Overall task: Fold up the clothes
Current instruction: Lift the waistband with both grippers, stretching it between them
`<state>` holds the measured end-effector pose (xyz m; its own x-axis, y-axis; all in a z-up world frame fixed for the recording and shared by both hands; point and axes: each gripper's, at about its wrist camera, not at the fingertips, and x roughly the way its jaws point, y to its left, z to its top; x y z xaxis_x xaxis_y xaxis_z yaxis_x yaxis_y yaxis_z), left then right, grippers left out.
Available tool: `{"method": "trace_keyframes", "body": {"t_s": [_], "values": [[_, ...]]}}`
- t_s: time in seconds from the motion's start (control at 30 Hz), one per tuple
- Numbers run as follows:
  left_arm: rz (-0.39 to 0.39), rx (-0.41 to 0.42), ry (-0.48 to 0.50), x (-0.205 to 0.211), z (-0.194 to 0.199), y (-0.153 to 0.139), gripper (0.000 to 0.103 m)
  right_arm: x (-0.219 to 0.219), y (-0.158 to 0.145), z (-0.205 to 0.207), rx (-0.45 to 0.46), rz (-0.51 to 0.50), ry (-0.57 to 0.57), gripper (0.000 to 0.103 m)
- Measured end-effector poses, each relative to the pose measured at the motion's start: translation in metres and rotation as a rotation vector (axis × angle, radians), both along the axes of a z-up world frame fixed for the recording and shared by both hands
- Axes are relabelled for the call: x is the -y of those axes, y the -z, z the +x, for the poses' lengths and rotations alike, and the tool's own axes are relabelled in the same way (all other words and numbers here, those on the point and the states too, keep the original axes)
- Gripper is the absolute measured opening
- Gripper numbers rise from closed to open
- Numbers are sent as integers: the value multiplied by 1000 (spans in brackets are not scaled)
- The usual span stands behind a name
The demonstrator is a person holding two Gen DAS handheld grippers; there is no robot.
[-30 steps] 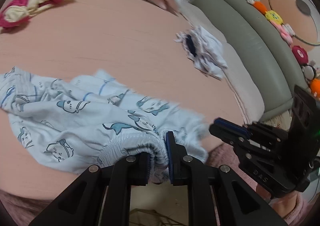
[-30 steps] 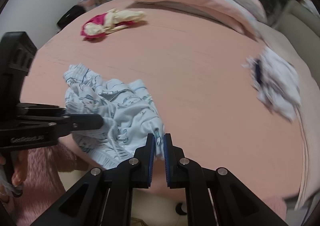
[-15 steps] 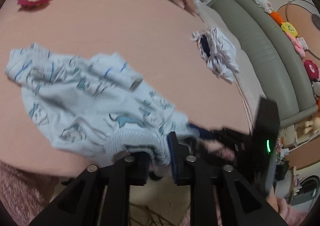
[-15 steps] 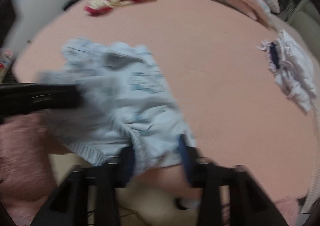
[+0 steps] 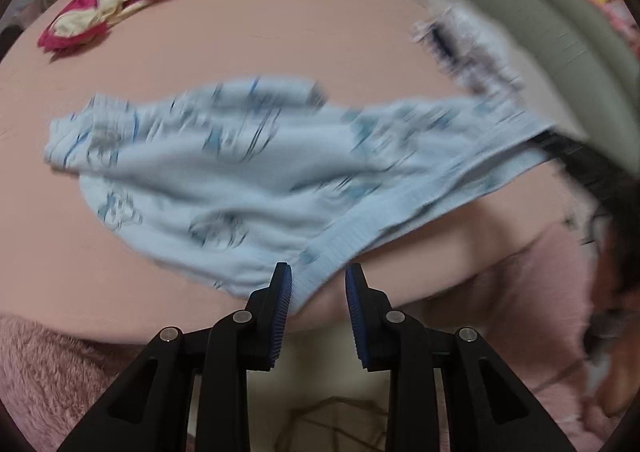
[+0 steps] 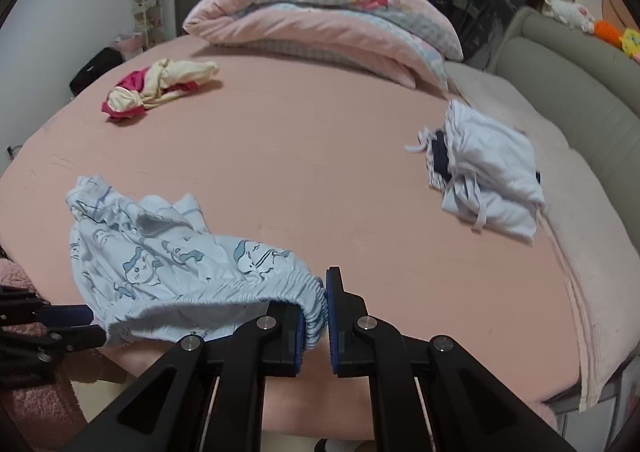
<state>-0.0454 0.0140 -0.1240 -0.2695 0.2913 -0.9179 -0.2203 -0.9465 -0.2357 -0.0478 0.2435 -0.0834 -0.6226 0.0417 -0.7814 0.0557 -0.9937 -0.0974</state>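
Light blue cartoon-print shorts (image 6: 160, 260) lie near the front edge of the pink bed (image 6: 320, 132). My right gripper (image 6: 320, 304) is shut on the elastic waistband's right end, which is pinched between its blue pads. In the left wrist view the shorts (image 5: 248, 172) are blurred and stretched sideways. My left gripper (image 5: 318, 276) is opening: the waistband's corner lies against its left pad with a clear gap to the right pad. The left gripper (image 6: 86, 322) also shows at the waistband's left end in the right wrist view.
A red and cream garment (image 6: 160, 88) lies bunched at the far left. A white garment (image 6: 488, 168) sits at the right by the grey padded headboard (image 6: 568, 92). A folded pink duvet (image 6: 320, 20) is at the back. A fluffy pink sleeve (image 5: 540, 292) is close by.
The left jaws have parted and no longer pinch the waistband. The right jaws widened, then closed on the waistband's end. The shorts now lie spread wider between the grippers.
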Motion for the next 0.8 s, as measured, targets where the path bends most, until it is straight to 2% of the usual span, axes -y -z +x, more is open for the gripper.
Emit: {"method": "trace_keyframes", "body": {"t_s": [0.13,0.2,0.33,0.37,0.4,0.43,0.5,0.6,0.63,0.7,0.73,0.8], "values": [[-70,14,-60,3,2,28,25,-11,5,1,-13,-31,24,6],[-27,-14,-135,12,0,32,25,-11,7,4,-17,-38,19,6],[-139,-163,-191,12,-7,27,25,-7,18,11,20,-58,20,6],[-189,-187,-200,11,-10,29,25,-7,26,12,53,-73,17,6],[-202,-175,-193,11,-13,34,25,-6,35,11,90,-81,9,6],[-215,-165,-186,12,-15,40,25,-7,47,11,130,-90,6,6],[-217,-199,-179,9,-10,42,25,-8,70,9,211,-109,-1,7],[-248,-212,-116,7,-1,42,22,-8,103,9,303,-128,-4,7],[-220,-217,-142,11,-2,35,6,-9,109,9,308,-127,-6,6],[-165,-229,-193,18,-5,20,4,-13,104,10,286,-132,4,4],[-137,-236,-216,21,-6,12,4,-17,92,10,245,-113,28,4],[-66,-299,-219,32,-8,-23,4,-26,63,9,161,-105,56,3]]}}
